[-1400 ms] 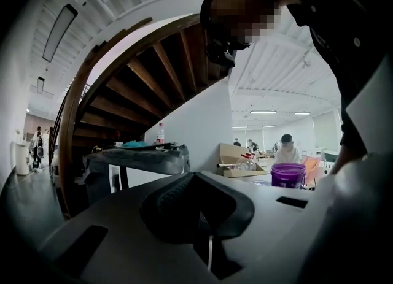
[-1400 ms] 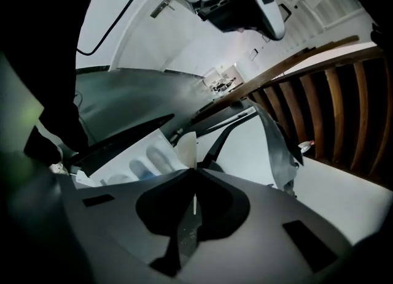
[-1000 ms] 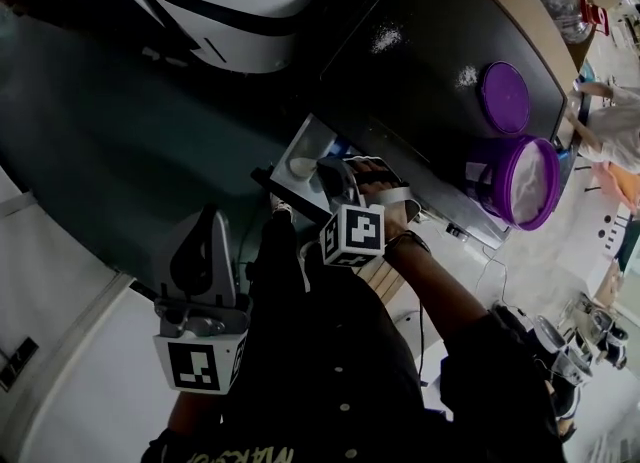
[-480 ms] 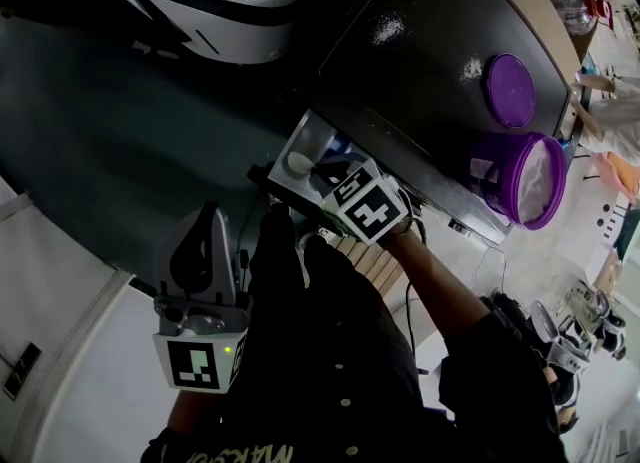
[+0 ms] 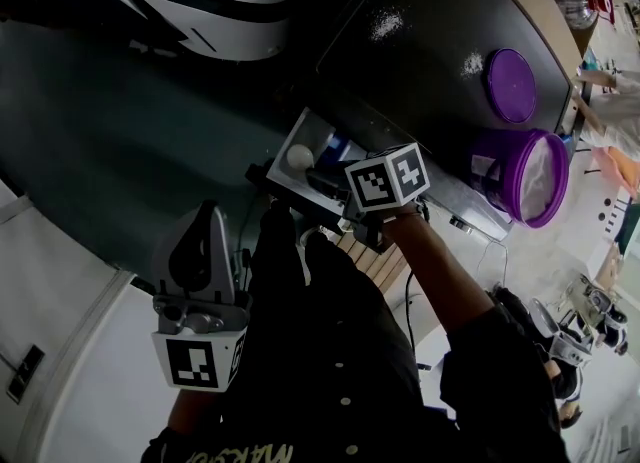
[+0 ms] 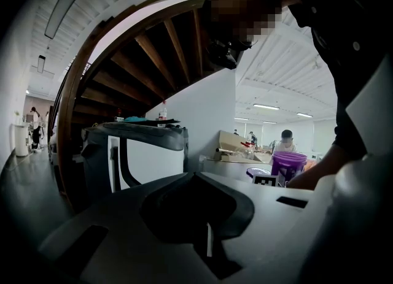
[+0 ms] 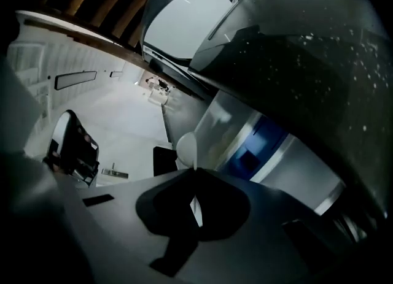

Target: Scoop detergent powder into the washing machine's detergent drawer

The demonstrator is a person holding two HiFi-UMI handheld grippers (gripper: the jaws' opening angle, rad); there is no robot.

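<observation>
While the right gripper [image 7: 195, 172] stays off the drawer walls, jaws clenched on the thin handle of the white spoon [image 7: 186, 148], the bowl sits right over the open detergent drawer [image 5: 315, 136]. My call: tip it fully, low inside the compartment, so nothing dusts the machine top. Left gripper [image 6: 196, 178] waits closed and empty, and the purple detergent tub [image 5: 487, 173] stands open, well apart

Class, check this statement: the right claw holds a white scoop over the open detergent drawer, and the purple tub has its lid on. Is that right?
Not quite. The purple tub is open. Its lid lies on the washing machine beside it, as the head view shows. The right claw does hold a white scoop over the open detergent drawer.
</observation>
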